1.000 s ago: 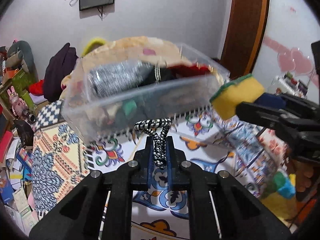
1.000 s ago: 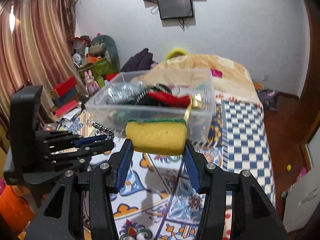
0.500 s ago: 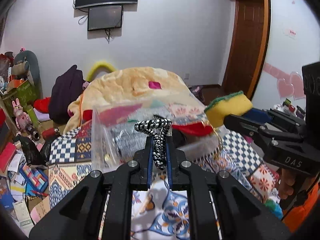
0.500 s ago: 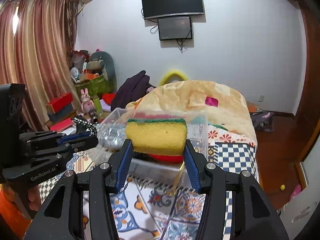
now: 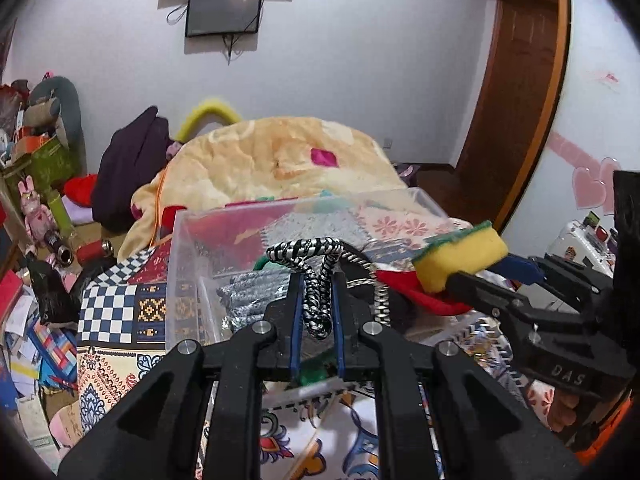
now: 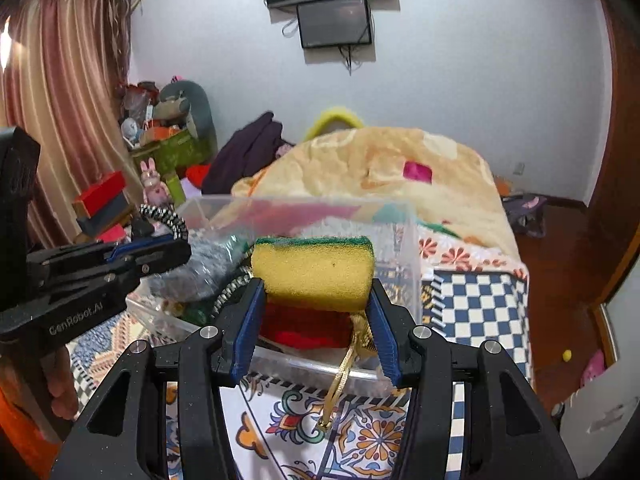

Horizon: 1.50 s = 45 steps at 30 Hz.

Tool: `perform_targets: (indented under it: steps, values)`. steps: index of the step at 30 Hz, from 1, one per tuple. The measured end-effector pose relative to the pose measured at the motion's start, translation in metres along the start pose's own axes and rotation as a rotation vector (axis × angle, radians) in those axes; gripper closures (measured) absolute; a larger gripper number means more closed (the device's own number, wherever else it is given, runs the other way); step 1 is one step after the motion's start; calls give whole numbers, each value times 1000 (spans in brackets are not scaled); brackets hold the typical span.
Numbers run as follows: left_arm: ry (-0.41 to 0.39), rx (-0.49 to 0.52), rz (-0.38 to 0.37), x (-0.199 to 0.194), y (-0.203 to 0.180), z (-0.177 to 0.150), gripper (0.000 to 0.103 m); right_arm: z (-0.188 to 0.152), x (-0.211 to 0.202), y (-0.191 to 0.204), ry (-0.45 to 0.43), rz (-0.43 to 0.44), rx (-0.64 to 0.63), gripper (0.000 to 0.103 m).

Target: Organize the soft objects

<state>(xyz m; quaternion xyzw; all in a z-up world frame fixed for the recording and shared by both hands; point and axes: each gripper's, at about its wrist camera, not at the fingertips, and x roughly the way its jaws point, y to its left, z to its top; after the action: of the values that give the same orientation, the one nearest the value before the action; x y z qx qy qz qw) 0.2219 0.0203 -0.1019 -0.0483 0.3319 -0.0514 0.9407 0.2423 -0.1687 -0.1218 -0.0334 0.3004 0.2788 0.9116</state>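
My left gripper (image 5: 316,300) is shut on a black-and-white braided rope (image 5: 312,276) and holds it over the near edge of a clear plastic bin (image 5: 180,264). The rope also shows in the right wrist view (image 6: 164,216). My right gripper (image 6: 316,304) is shut on a yellow sponge with a green scrub top (image 6: 314,270), held over the bin's near right part (image 6: 412,248). The sponge also shows in the left wrist view (image 5: 460,256). The bin holds a grey glittery cloth (image 5: 256,292), a red cloth (image 6: 308,326) and a gold ribbon (image 6: 340,376) that hangs over its front wall.
The bin stands on a patterned bedspread (image 6: 480,304). A peach blanket (image 5: 280,164) is heaped behind it. A dark garment (image 5: 128,172), toys and boxes (image 6: 104,196) crowd the left side. A wooden door (image 5: 516,92) is at the right.
Both grippers have come closer to the bin and now tilt down over it. The rope and the sponge are still held.
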Motion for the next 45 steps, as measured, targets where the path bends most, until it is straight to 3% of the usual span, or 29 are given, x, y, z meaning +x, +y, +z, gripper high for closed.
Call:
perform_targets:
  steps: [2,6,10,18,29,36,41,45]
  values:
    - [20,-21,-4,8,6,-1,89,-3,6,0,20,0,-4,55]
    - [38,-42,-19,17,9,-3,72,-6,10,2,26,-12,-7,54]
    - [27,-36,2,16,7,-6,48,-4,13,3,35,-21,-12,46]
    - [2,-53,-17,-4,10,-7,46,-2,2,0,20,-25,-11,39]
    - [-192,-34,-47,-99,0,4,43,17,-69,6,-152,-13,-12,37]
    - [-327,-2,-33,-162,-13,8,32,27,-130,17,-304,1,-20,27]
    - [-400,23,-14,-197,-22,7,24,26,-157,24,-367,6,-21,19]
    - [-446,47,17,-216,-32,4,10,27,-168,27,-397,18,-10,4]
